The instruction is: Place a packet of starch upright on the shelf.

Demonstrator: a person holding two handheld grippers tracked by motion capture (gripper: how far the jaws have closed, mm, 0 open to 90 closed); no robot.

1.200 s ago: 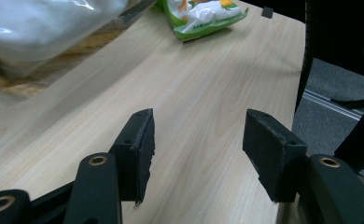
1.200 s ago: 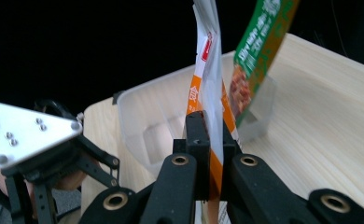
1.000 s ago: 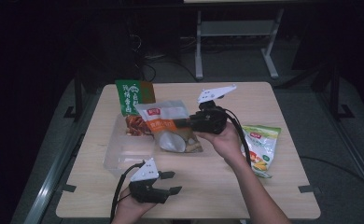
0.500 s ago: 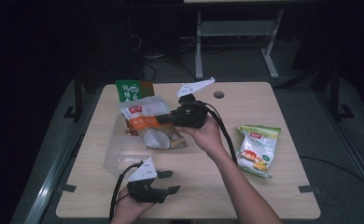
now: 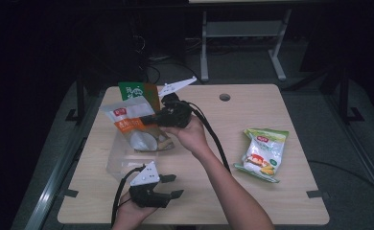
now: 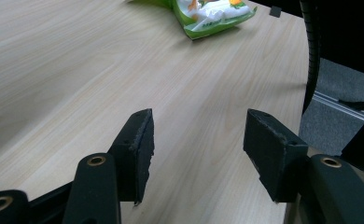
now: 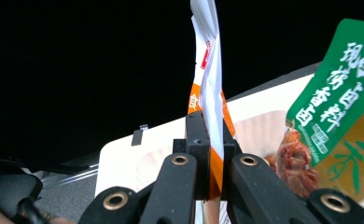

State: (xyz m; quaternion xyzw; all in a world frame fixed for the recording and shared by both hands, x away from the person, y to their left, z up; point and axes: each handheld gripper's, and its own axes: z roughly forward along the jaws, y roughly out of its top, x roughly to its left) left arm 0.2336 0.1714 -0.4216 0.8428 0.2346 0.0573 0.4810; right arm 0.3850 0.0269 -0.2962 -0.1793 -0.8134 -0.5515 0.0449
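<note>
Pinching the white-and-orange pouch point(image 5: 136, 125) edge-on, the right gripper point(image 5: 152, 120) holds it lengthwise upright — left gripper point(image 5: 171, 186) spread wide.

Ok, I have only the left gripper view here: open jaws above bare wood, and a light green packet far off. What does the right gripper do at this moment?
Observer: The right gripper is shut on the edge of a white and orange packet and holds it up off the table.
Operator: Is something below that packet?
Observer: Yes, a clear container sits on the table, under the packet's lower end.
Operator: Are there other packets near it?
Observer: One. A dark green packet stands upright just behind the held one.
</note>
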